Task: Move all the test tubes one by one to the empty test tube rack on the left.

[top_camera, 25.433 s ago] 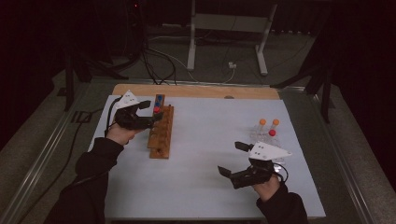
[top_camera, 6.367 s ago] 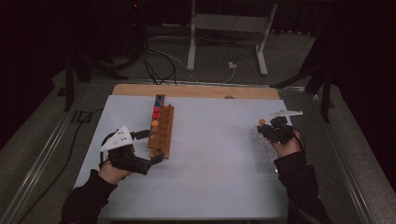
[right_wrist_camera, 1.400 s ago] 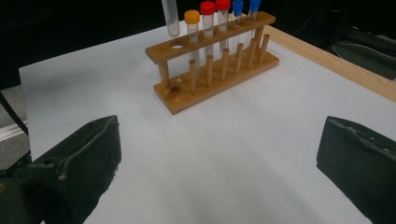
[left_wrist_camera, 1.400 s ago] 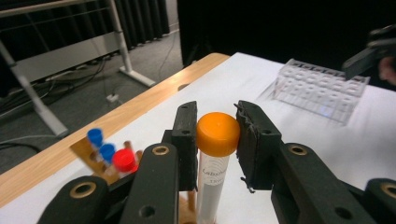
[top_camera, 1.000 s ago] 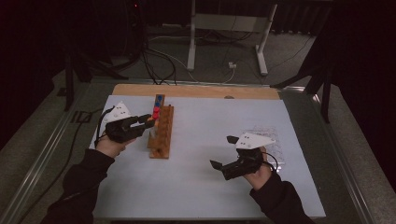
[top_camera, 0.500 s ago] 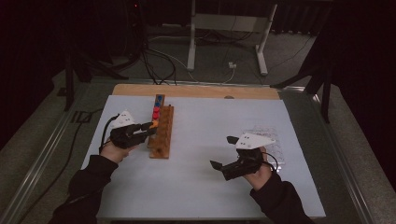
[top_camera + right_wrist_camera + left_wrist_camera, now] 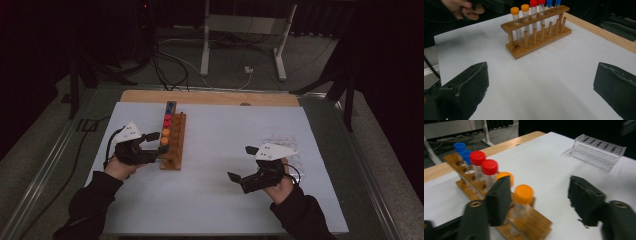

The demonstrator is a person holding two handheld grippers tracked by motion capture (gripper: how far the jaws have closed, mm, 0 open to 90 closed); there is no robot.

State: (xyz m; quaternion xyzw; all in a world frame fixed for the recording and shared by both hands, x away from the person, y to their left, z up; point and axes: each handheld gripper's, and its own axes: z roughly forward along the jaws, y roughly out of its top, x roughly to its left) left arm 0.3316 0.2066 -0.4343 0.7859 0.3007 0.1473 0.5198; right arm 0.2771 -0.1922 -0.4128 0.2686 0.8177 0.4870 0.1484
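Note:
A wooden tube rack point(image 7: 175, 145) stands left of centre and holds capped tubes in a row: blue point(image 7: 170, 106) at the far end, then red point(image 7: 167, 120), then orange point(image 7: 164, 137) nearest me. My left gripper point(image 7: 157, 142) is open at the rack's near end. In the left gripper view the nearest orange-capped tube point(image 7: 523, 195) stands between the spread jaws of the left gripper point(image 7: 541, 195), closer to the left jaw. My right gripper point(image 7: 241, 162) hangs open over bare table, holding nothing. From the right gripper point(image 7: 544, 82), the rack point(image 7: 536, 45) lies ahead.
A clear plastic rack point(image 7: 291, 149) lies at the right, just behind my right hand; it also appears far off in the left gripper view point(image 7: 599, 151). A wooden strip point(image 7: 210, 97) borders the white table's far edge. Cables and a stand's legs lie on the floor beyond.
My left gripper has slid along the rack toward its near end, drawing back toward me. The right gripper has stayed still and open.

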